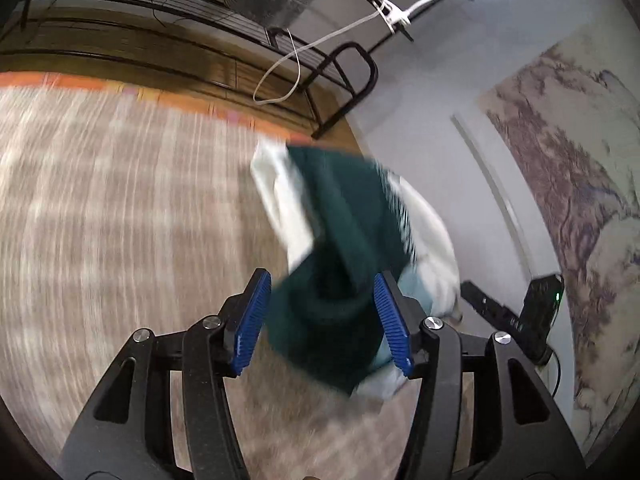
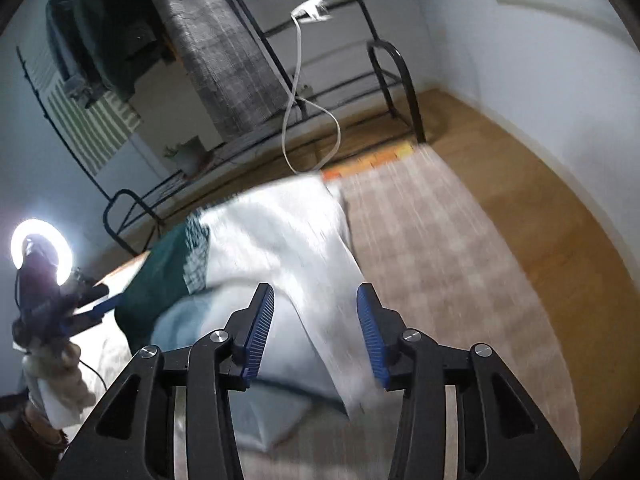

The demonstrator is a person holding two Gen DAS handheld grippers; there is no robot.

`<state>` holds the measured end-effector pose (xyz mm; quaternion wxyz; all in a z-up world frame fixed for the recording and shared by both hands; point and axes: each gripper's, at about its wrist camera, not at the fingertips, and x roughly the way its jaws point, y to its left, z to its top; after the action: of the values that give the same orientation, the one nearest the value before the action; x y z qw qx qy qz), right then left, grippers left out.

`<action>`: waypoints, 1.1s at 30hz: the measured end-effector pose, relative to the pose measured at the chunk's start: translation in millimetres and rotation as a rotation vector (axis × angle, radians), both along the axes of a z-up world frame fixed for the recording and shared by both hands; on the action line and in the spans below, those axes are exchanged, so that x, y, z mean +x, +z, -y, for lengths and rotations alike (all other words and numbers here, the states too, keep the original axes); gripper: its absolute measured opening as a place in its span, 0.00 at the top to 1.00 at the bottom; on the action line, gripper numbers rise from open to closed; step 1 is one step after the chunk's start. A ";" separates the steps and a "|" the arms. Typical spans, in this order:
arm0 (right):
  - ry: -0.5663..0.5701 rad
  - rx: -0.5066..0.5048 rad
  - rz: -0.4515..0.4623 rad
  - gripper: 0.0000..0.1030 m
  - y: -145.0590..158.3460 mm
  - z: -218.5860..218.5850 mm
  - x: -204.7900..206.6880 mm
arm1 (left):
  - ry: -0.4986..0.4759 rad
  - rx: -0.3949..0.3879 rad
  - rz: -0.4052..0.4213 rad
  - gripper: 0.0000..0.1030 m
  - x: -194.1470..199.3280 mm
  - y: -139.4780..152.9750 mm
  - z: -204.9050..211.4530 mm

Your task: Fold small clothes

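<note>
Two black hand-held grippers with ribbed blue pads point down at a beige checked rug (image 1: 120, 208). The left gripper (image 1: 322, 320) has its jaws apart, and a blurred, crumpled small garment of dark green and white cloth (image 1: 344, 224) lies between and just beyond them. The right gripper (image 2: 316, 332) also stands open, the white part of the same garment (image 2: 280, 232) between and ahead of its pads, unpinched.

Below my jaws: a beige checked rug (image 2: 460, 248) with an orange far border on the wooden floor (image 2: 532, 184); a white-and-green garment (image 2: 280, 232) lies on it, blurred.
</note>
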<state>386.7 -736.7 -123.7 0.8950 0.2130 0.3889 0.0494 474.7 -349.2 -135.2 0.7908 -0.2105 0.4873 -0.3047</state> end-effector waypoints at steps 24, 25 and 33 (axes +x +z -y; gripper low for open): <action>0.021 -0.012 -0.006 0.97 11.4 -25.2 -32.9 | -0.063 -0.049 -0.076 0.72 -10.0 11.3 15.1; 0.035 -0.003 -0.002 0.96 9.1 -29.5 -37.0 | -0.059 -0.029 -0.062 0.58 -13.8 9.6 12.5; -0.039 0.089 -0.044 0.70 -6.6 -39.6 -58.1 | -0.042 0.146 0.086 0.51 -32.2 17.6 10.5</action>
<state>328.7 -697.1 -130.3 0.8766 0.2613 0.4017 0.0446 442.5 -359.7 -117.6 0.8177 -0.1288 0.4781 -0.2937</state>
